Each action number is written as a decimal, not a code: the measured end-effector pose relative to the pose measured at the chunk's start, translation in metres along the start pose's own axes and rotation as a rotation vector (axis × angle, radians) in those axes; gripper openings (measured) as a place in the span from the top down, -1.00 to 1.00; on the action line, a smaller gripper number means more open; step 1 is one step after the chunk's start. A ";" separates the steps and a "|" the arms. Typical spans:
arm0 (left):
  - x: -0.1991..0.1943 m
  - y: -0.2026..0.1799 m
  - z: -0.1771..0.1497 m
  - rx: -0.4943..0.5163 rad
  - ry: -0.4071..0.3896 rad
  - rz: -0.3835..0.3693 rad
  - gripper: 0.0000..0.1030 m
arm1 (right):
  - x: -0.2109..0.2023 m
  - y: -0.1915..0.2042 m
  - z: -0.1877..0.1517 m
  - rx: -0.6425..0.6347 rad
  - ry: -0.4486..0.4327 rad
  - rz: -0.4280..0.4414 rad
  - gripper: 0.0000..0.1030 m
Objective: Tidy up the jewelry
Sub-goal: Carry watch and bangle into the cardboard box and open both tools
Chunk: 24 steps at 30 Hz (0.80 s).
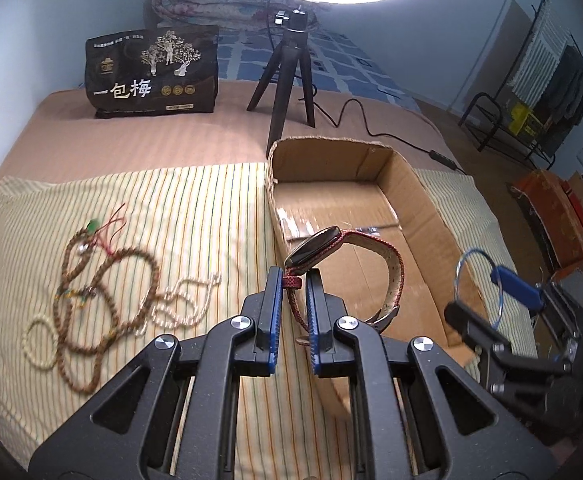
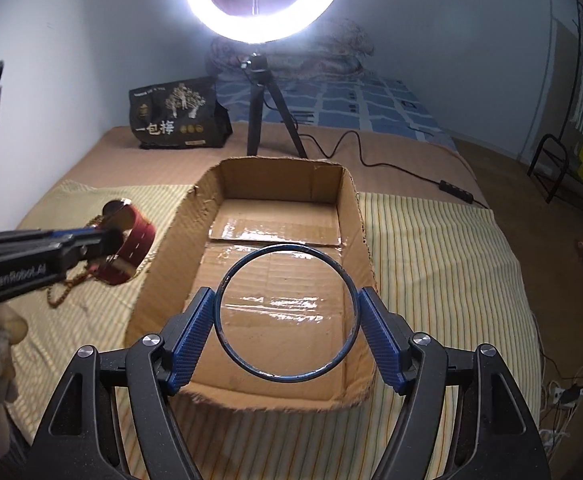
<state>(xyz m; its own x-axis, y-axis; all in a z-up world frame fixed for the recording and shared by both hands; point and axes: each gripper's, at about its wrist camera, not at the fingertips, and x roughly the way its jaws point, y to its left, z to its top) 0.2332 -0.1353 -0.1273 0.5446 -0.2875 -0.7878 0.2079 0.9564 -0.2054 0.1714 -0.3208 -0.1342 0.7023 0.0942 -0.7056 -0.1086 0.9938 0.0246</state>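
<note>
Right gripper (image 2: 287,316), jaws spread and pinching the blue bangle (image 2: 287,314), hangs directly over the box (image 2: 163,248); left gripper (image 1: 294,280), jaws nearly closed on the watch (image 1: 347,264) strap, sits at its near-left rim.

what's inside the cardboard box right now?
No jewelry visible inside the cardboard box: only its bare floor with glossy tape. The bangle in the right tool hangs above it and covers little. The near wall hides the closest strip of floor.
</note>
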 end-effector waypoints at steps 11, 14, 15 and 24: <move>0.039 -0.004 0.026 0.007 0.009 0.014 0.81 | 0.027 -0.008 0.007 -0.002 0.028 0.004 -0.40; 0.044 -0.007 0.028 0.015 0.010 0.014 0.81 | 0.031 -0.009 0.008 -0.005 0.035 0.004 -0.40; 0.045 -0.008 0.028 0.019 0.010 0.014 0.81 | 0.033 -0.009 0.008 -0.004 0.036 0.004 -0.40; 0.050 -0.010 0.031 0.039 0.012 0.008 0.70 | 0.039 -0.010 0.011 -0.019 0.047 -0.012 -0.40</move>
<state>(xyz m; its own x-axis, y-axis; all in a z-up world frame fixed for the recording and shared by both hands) 0.2836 -0.1610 -0.1468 0.5367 -0.2786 -0.7964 0.2346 0.9560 -0.1764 0.2077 -0.3261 -0.1542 0.6696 0.0785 -0.7386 -0.1135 0.9935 0.0026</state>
